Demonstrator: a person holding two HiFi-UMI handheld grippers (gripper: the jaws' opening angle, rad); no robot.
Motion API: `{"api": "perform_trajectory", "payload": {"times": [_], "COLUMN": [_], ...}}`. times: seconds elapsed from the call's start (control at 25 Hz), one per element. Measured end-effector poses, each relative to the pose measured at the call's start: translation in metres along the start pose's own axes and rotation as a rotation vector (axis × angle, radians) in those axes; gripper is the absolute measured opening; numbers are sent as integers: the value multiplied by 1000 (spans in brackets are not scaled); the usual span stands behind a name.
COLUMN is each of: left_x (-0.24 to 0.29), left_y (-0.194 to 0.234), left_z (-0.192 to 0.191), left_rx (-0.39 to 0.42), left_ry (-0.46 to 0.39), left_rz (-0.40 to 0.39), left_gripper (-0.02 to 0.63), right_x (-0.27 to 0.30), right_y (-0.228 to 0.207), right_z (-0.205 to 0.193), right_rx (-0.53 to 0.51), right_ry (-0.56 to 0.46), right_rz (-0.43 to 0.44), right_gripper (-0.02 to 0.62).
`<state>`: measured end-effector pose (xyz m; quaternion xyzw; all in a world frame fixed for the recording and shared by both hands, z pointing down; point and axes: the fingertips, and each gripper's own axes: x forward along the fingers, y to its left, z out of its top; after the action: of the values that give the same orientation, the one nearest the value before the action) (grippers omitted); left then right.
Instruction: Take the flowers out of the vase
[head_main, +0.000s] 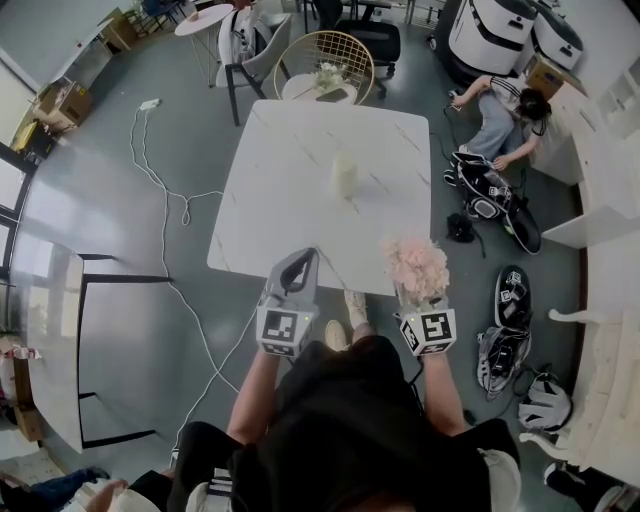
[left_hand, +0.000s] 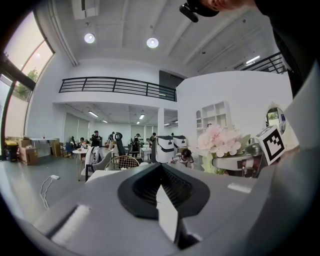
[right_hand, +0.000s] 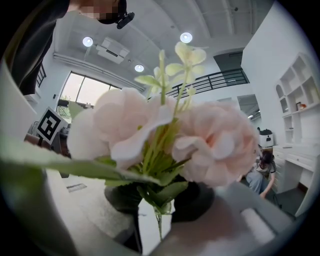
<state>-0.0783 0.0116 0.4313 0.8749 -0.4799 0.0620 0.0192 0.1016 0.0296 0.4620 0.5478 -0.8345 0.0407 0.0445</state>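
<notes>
A pale vase (head_main: 344, 176) stands upright near the middle of the white marble table (head_main: 270, 180), with nothing in it that I can see. The bunch of pink flowers (head_main: 417, 264) with green leaves is held over the table's near right corner, well apart from the vase. My right gripper (head_main: 420, 298) is shut on its stems; in the right gripper view the blooms (right_hand: 170, 135) fill the picture above that gripper (right_hand: 160, 202). My left gripper (head_main: 297, 272) hovers at the table's near edge, shut and empty (left_hand: 161, 172). From the left gripper view the flowers (left_hand: 218, 140) show at the right.
A gold wire chair (head_main: 323, 60) and a small round table stand behind the marble table. A person (head_main: 500, 115) sits on the floor at the far right, with shoes and bags (head_main: 500, 200) strewn nearby. A white cable (head_main: 165, 200) runs across the floor on the left.
</notes>
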Motion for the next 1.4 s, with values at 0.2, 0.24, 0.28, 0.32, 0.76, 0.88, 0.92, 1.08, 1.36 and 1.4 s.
{"api": "perform_trajectory", "payload": {"times": [0.2, 0.24, 0.28, 0.32, 0.76, 0.88, 0.92, 1.08, 1.36, 1.4], "left_x": [-2, -3, -4, -4, -5, -6, -6, -6, -3, -2], "left_y": [-5, -5, -5, -5, -8, -7, -7, -7, -9, -9], "left_z": [-10, -12, -13, -14, -16, -15, -15, -13, -14, -14], "left_rx": [2, 2, 2, 1, 2, 1, 2, 2, 3, 4], "left_ry": [23, 26, 28, 28, 26, 27, 26, 24, 26, 27], "left_rz": [-4, -4, -4, -4, -5, -6, -6, -5, -6, -6], "left_gripper": [8, 8, 8, 8, 8, 8, 8, 8, 8, 8], "right_x": [-5, -5, -5, -6, -6, -6, -7, -7, -6, -6], "right_y": [5, 5, 5, 6, 9, 11, 11, 11, 9, 8], "right_z": [-5, -5, -5, -5, -3, -2, -2, -1, -3, -3], "right_rx": [0, 0, -1, -1, 4, 3, 3, 3, 7, 7], "right_ry": [10, 8, 6, 5, -5, -4, -3, -9, -12, -13], "right_rz": [12, 13, 13, 12, 26, 28, 28, 30, 33, 34], "right_gripper": [123, 123, 123, 123, 123, 123, 123, 123, 123, 123]}}
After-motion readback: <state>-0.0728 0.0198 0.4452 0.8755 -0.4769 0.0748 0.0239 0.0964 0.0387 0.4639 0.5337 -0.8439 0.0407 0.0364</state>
